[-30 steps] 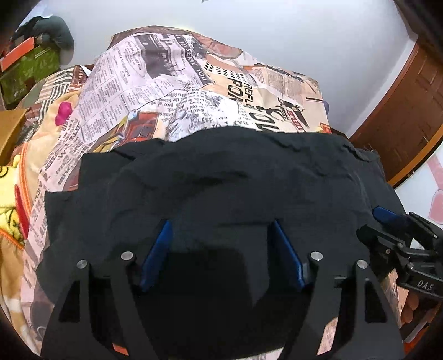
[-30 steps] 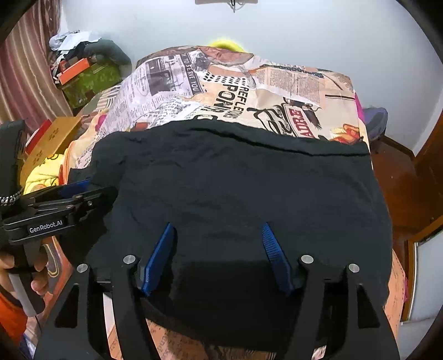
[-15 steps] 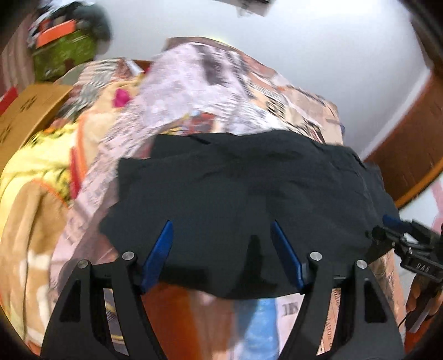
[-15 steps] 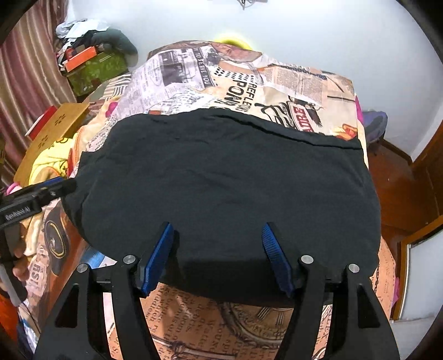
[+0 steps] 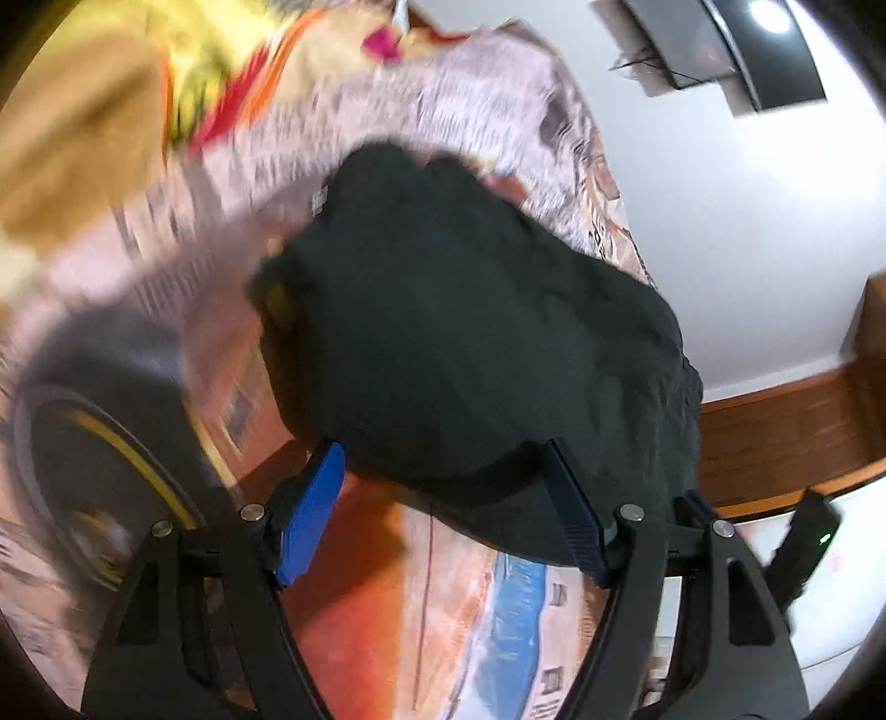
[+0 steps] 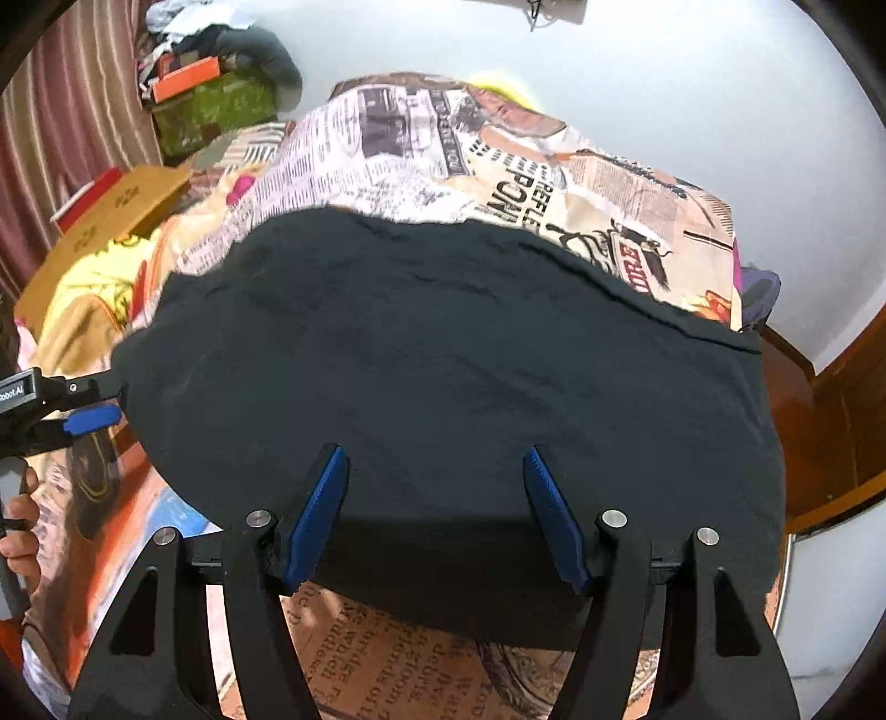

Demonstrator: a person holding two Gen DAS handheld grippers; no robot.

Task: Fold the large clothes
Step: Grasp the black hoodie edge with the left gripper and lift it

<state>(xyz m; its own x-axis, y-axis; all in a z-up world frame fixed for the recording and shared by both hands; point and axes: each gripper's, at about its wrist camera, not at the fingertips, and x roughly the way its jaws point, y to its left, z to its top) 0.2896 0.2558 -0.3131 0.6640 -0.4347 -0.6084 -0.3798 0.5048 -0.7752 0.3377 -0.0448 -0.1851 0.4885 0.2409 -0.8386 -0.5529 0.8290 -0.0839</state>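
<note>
A large black garment lies spread flat on the newspaper-print bed sheet. My right gripper hangs over the garment's near edge, open, blue pads apart, with cloth under the gap and nothing pinched. My left gripper shows at the garment's left edge in the right wrist view, a hand behind it. The left wrist view is blurred and tilted. In it the black garment lies ahead and my left gripper stands open at the garment's edge, gripping nothing.
A cardboard box and a green box with clutter sit at the bed's far left, by a curtain. A yellow blanket lies left of the garment. Wooden door trim runs along the right. A wall screen hangs above.
The left gripper swung out from over the garment's middle to its left edge, sinking and rolling, so its view tilted. The right gripper drew back slightly. Both stayed open.
</note>
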